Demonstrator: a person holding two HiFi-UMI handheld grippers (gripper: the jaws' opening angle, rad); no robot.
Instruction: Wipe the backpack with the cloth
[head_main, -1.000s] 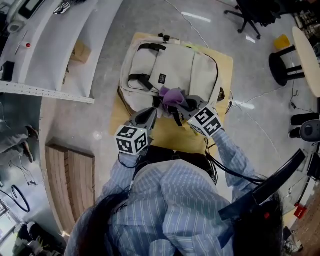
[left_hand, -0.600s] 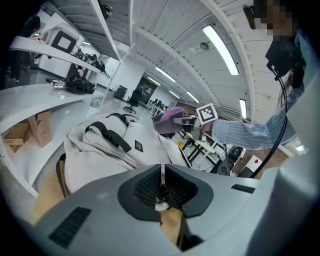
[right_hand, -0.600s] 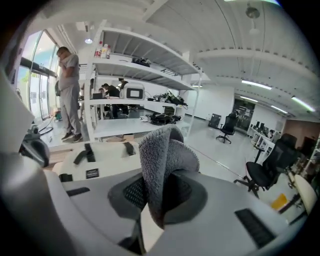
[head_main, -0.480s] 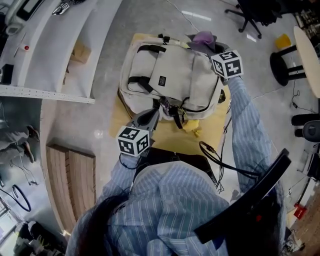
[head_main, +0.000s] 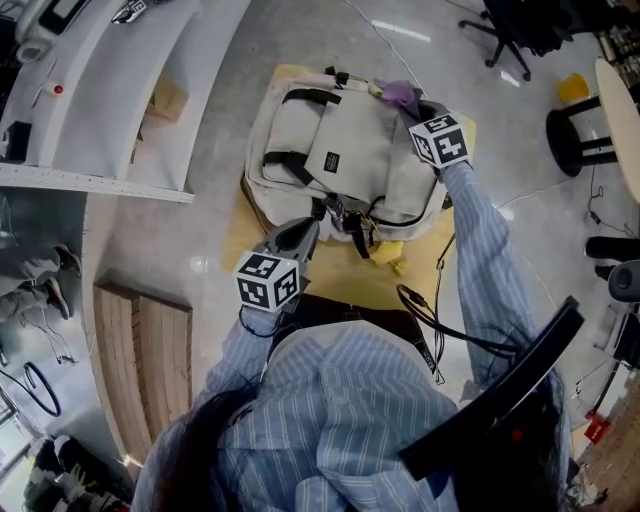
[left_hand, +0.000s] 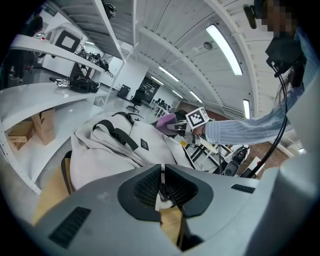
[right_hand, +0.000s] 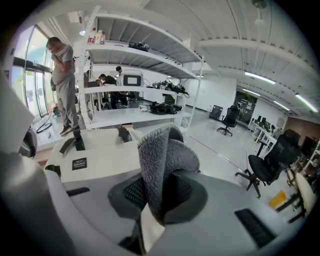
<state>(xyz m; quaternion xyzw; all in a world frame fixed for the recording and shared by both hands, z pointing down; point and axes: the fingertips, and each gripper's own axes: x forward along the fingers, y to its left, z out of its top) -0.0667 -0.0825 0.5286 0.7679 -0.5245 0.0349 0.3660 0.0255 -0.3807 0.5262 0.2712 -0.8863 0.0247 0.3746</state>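
While the beige backpack (head_main: 350, 150) lies flat on the tan tabletop (head_main: 340, 275), its near edge is pinched between the closed jaws of the left hand-held gripper (head_main: 306, 228), and the purple cloth (head_main: 400, 93) is clamped in the right hand-held gripper (head_main: 412, 106) at its far corner.

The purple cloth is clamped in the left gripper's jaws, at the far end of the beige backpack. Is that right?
Not quite: the cloth is in the right gripper, whose jaws are shut on it, as the right gripper view shows. It is indeed at the far end of the backpack. The left gripper is shut on the backpack's near edge instead.
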